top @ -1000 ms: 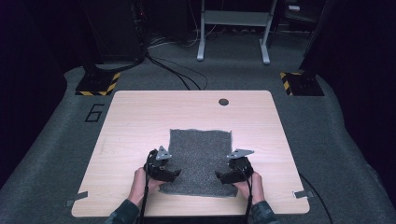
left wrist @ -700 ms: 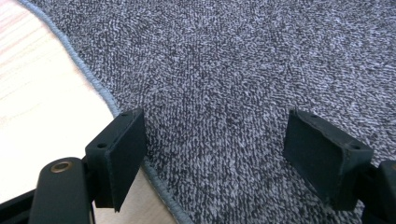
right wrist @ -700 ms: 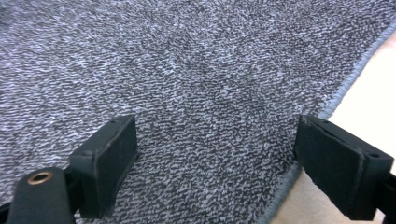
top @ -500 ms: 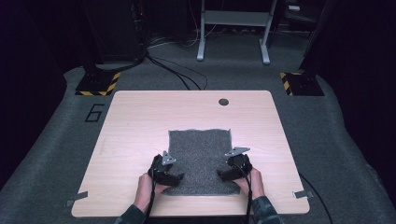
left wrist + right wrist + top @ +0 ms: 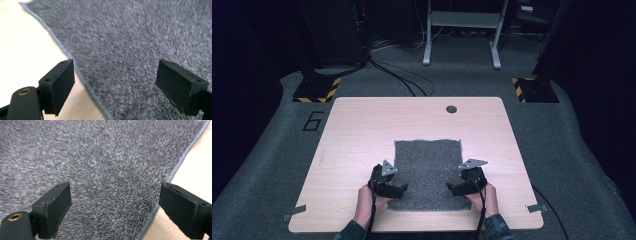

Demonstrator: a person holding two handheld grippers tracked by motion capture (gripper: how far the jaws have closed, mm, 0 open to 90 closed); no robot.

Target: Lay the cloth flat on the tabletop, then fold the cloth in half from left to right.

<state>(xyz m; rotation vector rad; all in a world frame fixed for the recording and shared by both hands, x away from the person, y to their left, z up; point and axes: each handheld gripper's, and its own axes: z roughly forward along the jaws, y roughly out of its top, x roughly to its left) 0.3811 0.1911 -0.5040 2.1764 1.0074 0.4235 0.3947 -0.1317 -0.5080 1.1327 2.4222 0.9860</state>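
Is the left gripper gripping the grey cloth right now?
Apart. In the left gripper view, the left gripper stands open, jaws straddling the grey cloth's edge, not pinching it.

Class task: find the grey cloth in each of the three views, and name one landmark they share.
High view: grey cloth lies lower centre on the table.
Left gripper view: cloth covers the centre and right.
Right gripper view: cloth covers the centre and left.
Shared landmark: the cloth's pale hemmed edge against light wood.

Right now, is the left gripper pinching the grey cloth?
No, the left gripper stands open, its pads apart above the grey cloth.
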